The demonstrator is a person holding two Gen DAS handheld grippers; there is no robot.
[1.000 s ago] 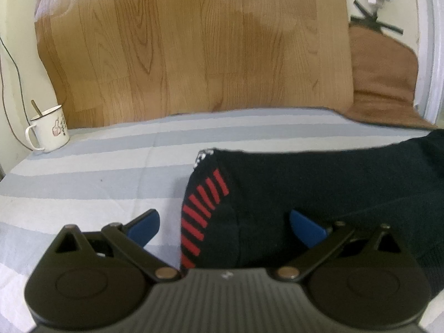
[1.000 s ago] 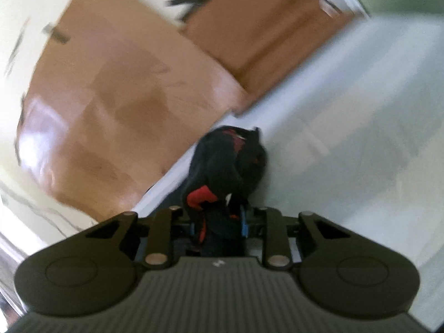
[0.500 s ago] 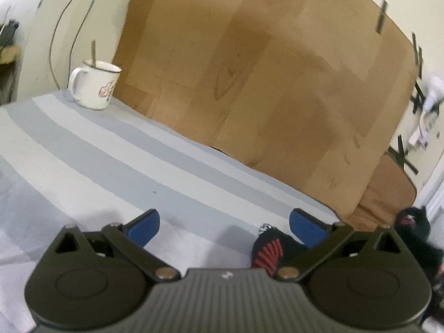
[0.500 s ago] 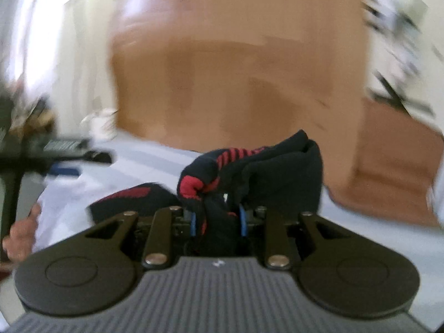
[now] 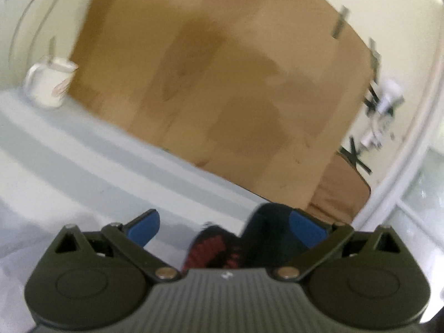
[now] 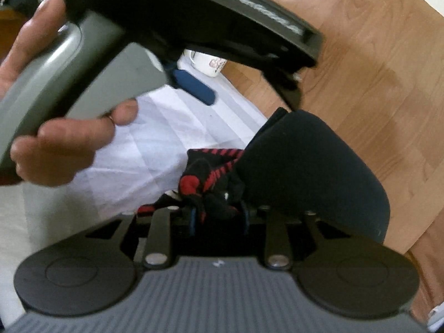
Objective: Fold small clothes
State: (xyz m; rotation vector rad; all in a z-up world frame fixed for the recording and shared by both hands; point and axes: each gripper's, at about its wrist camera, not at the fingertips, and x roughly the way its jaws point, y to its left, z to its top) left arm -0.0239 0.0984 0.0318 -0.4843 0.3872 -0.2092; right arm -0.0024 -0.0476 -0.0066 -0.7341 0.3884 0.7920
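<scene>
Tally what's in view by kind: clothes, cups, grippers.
Black-and-red sock: 1
White mug: 1
Grippers: 2, left gripper open, right gripper with the sock between its jaws, opening
Total: 4

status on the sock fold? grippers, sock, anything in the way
Right gripper jaws opening, black-and-red sock bunched between them. Left gripper open, holding nothing, close above the sock. White mug off at the cloth's far edge, clear.

Black tongs (image 5: 224, 224) with blue pads (image 5: 144, 226), ribbed grey housing.
</scene>
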